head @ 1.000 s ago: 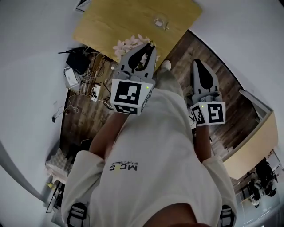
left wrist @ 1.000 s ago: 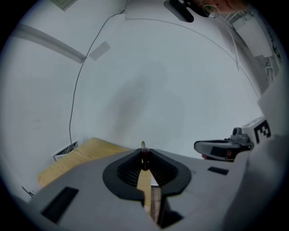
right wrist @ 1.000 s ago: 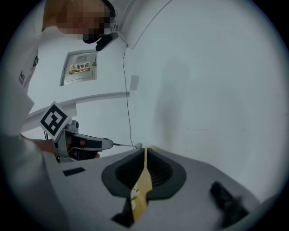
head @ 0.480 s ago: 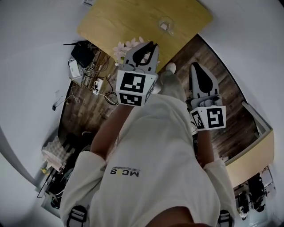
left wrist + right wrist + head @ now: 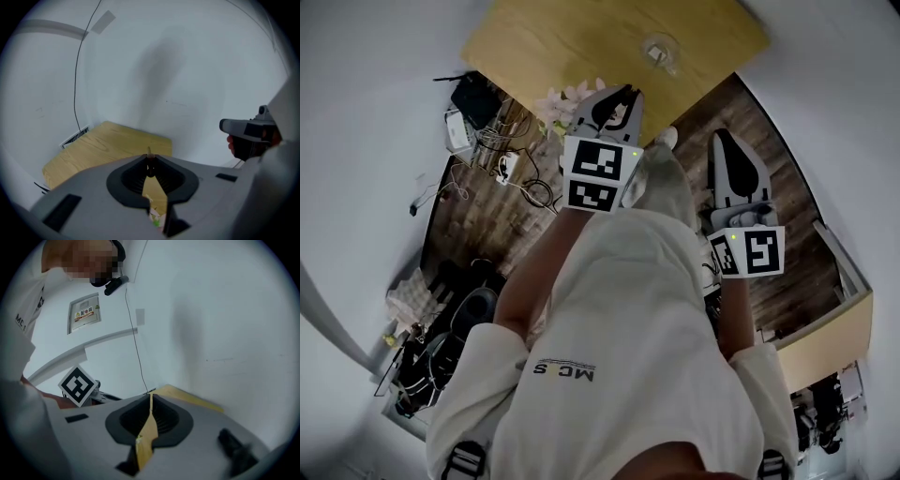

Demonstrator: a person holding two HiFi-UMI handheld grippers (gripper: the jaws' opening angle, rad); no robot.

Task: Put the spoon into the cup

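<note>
Left gripper view shows the left gripper (image 5: 149, 165) with its jaws pinched on a thin brown tip, judged to be the spoon (image 5: 149, 153), which pokes up past them. The right gripper (image 5: 150, 397) has closed, empty jaws. In the head view the cup (image 5: 659, 49) sits at top centre on the counter (image 5: 553, 47), up-right of the left jaws. The left hand is nearer, and bare wood lies left of the cup.

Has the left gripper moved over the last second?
Yes. The left gripper has shifted up the picture, closer to the flowers and the near edge of the wooden table.
</note>
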